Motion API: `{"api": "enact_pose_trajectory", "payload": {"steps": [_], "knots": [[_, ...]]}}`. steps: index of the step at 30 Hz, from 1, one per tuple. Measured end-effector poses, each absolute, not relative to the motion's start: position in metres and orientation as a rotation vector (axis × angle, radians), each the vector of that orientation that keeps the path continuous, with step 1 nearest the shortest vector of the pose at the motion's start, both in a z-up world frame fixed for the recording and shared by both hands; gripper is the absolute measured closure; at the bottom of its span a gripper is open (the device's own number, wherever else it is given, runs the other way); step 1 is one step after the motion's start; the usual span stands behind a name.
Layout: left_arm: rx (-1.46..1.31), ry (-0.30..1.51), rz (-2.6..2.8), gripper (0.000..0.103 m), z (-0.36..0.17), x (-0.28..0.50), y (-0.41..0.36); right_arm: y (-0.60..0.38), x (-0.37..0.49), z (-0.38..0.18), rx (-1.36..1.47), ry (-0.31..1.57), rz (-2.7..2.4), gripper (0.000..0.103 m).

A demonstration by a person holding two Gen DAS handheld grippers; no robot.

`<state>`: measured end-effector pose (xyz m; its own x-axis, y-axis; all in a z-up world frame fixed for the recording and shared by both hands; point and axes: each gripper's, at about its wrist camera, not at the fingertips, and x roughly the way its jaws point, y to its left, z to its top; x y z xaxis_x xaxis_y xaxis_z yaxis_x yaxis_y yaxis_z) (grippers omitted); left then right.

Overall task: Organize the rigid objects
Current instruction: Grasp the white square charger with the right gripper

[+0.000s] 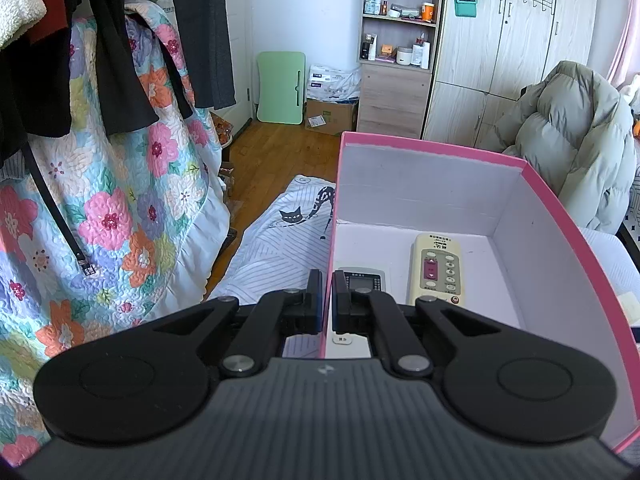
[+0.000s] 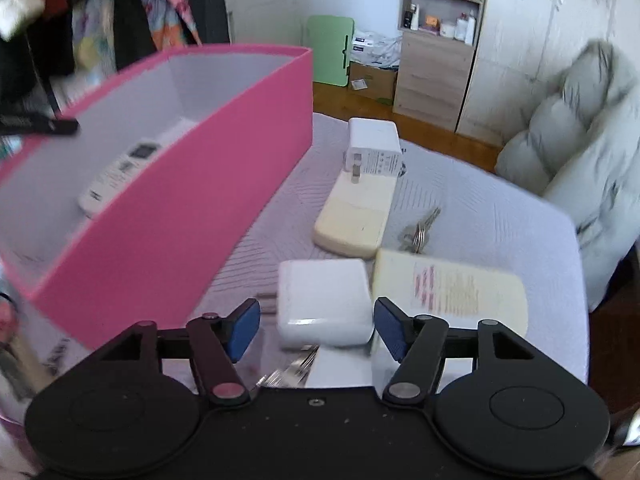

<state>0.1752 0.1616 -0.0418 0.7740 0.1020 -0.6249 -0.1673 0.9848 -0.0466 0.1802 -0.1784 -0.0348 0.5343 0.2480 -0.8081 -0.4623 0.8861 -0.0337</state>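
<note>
My left gripper (image 1: pixel 327 296) is shut on the left wall of the pink box (image 1: pixel 540 200), with the wall's edge pinched between its black fingers. Inside the box lie a cream remote (image 1: pixel 436 270) and a grey-screened remote (image 1: pixel 362 280), the latter partly hidden by my fingers. My right gripper (image 2: pixel 317 330) stands open over a white charger (image 2: pixel 324 304), its blue pads (image 2: pixel 244 330) on either side without pressing. Beyond are a cream labelled remote (image 2: pixel 452 292), keys (image 2: pixel 418 232), a face-down cream remote (image 2: pixel 356 216) and a second white charger (image 2: pixel 374 148).
Everything rests on a pale quilted cover (image 2: pixel 500 216) with a cat print (image 1: pixel 294 216). A grey puffer jacket (image 1: pixel 572 136) lies to the right. A floral quilt (image 1: pixel 112 200) and dark hanging clothes (image 1: pixel 120 60) fill the left. Wooden floor (image 1: pixel 288 148) and cabinets (image 1: pixel 396 92) are behind.
</note>
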Motion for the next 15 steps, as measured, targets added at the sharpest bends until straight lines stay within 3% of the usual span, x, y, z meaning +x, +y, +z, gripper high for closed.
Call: {"api": "enact_pose_trajectory", "payload": {"steps": [2,5,15], "knots": [[-0.098,0.671,0.145,0.100,-0.042,0.176,0.162,-0.176,0.185,-0.037,-0.247,0.924,0.451,0.035],[-0.094,0.672,0.144,0.100,-0.041,0.176,0.162,-0.175,0.185,-0.037,-0.264,0.907,0.463,0.042],[-0.064,0.683,0.136,0.100,-0.041,0.177,0.158,-0.185,0.173,-0.011,-0.130,0.824,0.432,0.043]]}}
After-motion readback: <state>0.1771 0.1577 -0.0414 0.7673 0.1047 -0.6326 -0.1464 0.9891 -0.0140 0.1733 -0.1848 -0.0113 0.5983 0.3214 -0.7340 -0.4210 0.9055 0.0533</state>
